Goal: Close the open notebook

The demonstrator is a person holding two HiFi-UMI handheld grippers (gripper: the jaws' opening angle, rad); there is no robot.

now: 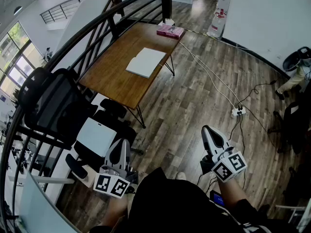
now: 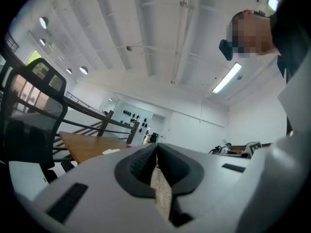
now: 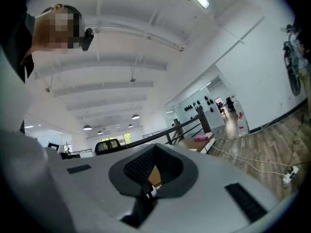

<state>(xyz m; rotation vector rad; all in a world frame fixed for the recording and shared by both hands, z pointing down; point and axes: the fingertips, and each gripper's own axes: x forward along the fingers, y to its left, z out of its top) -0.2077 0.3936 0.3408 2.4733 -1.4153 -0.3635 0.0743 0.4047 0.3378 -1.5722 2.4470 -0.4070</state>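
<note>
while the head view looks steeply down, the open notebook (image 1: 146, 62) lies flat, its white pages up, on the wooden table (image 1: 114, 79), toward the table's far half and near its right edge. a pink box (image 1: 170, 31) sits at the table's far end, apart from the notebook. the left gripper (image 1: 120, 143) and the right gripper (image 1: 208, 130) are held low, close to the person's body and well apart from the table, both pointing out over the plank floor (image 1: 189, 106). a black office chair (image 1: 53, 106) stands at the table's near left, beside a dark railing (image 1: 87, 30). a white power strip (image 1: 237, 111) with trailing cables lies on the floor to the right.

in the left gripper view, the jaws are pressed together with nothing between them. beyond them the table shows at the left, the notebook only a pale sliver on its top, with the chair's back nearer at the left edge.

in the right gripper view, the jaws likewise meet and hold nothing. past them the railing, the table's end with the pink box, and the power strip on the floor at the right can be seen; the notebook cannot be made out here.
</note>
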